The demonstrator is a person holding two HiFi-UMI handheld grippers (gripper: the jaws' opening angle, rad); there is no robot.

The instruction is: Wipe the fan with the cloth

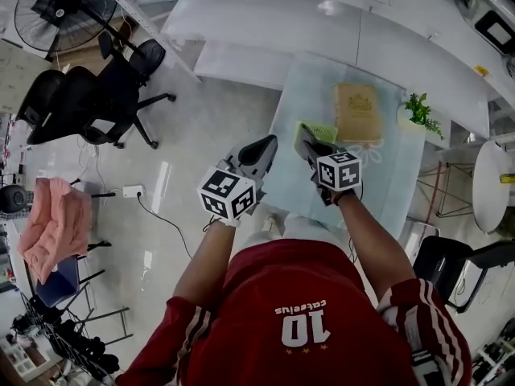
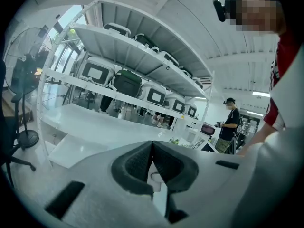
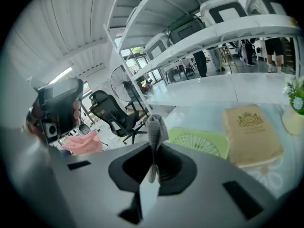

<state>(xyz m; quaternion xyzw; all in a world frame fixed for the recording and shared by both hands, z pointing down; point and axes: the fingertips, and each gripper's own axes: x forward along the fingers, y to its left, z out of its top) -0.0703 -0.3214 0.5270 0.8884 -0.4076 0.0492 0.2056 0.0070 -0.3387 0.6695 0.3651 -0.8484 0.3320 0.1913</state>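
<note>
In the head view, I am holding both grippers over the near end of the glass table (image 1: pixel 382 167). The left gripper (image 1: pixel 268 145) is idling off the table's edge. The right gripper (image 1: pixel 306 139) is hovering just short of the small green fan (image 1: pixel 315 130), which is lying flat ahead of it beside a tan book (image 1: pixel 358 112).

The left gripper view is showing its jaws pressed together on nothing, probably free for steadying the fan.

The right gripper view is showing jaws pinching a grey cloth (image 3: pixel 156 127), its fold standing up, ready for wiping. White shelves (image 3: pixel 213 37) are lining the room beyond the table, and an office chair (image 3: pixel 114 118) is standing left of the gripper.
</note>
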